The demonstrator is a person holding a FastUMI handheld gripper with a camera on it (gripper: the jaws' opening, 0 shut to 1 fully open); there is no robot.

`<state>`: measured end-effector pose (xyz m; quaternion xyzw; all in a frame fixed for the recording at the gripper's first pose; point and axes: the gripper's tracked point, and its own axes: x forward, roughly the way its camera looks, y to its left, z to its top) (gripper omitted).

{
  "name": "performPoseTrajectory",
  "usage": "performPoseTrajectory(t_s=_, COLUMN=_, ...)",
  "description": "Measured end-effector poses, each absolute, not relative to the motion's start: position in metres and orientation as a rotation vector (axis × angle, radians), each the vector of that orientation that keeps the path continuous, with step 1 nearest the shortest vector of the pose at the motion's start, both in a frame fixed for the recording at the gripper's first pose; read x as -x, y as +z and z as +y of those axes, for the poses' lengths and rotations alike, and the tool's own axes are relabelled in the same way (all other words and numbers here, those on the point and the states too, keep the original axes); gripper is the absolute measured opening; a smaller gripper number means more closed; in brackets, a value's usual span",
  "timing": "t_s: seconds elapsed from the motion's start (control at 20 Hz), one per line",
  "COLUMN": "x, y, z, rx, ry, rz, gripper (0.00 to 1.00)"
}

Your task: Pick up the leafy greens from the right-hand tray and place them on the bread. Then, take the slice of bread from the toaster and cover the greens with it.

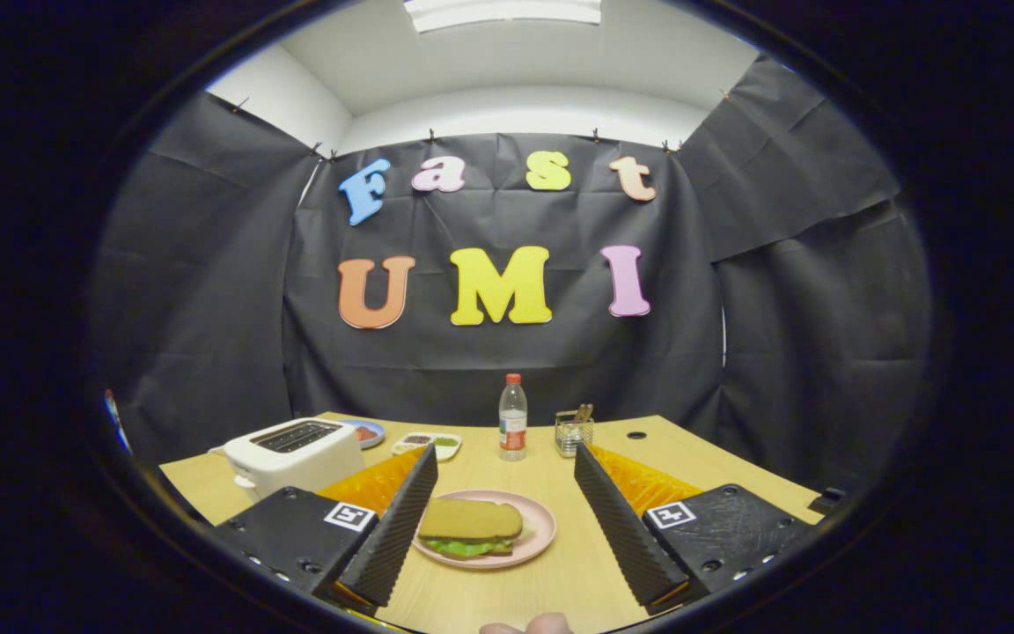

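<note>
- Tool (500,502) spread wide, gripping nothing.
- Between its fingers: pink plate (540,528) on the counter (551,581), top bread slice (470,519) covering the leafy greens (463,548).
- Toaster (296,451) sits beyond the left finger.

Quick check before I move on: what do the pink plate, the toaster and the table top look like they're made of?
Plate: likely matte plastic, even pink, no glare. Toaster: smooth white plastic shell, dark slots. Table: pale wood-grain laminate or veneer, can't tell which. Gripper is open, sandwich between its fingers.

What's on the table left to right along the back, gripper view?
Toaster → blue plate → white tray → bottle → wire caddy. Nearer, the sandwich plate sits between the open gripper's fingers.
</note>
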<state>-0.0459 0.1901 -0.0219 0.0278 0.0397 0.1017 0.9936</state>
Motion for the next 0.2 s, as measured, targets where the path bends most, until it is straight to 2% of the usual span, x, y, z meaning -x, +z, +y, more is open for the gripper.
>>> performPoseTrajectory(t_s=0.2, x=0.0465, y=-0.0187, z=0.1879, rx=-0.062, ry=0.197, rz=0.069, gripper=0.96)
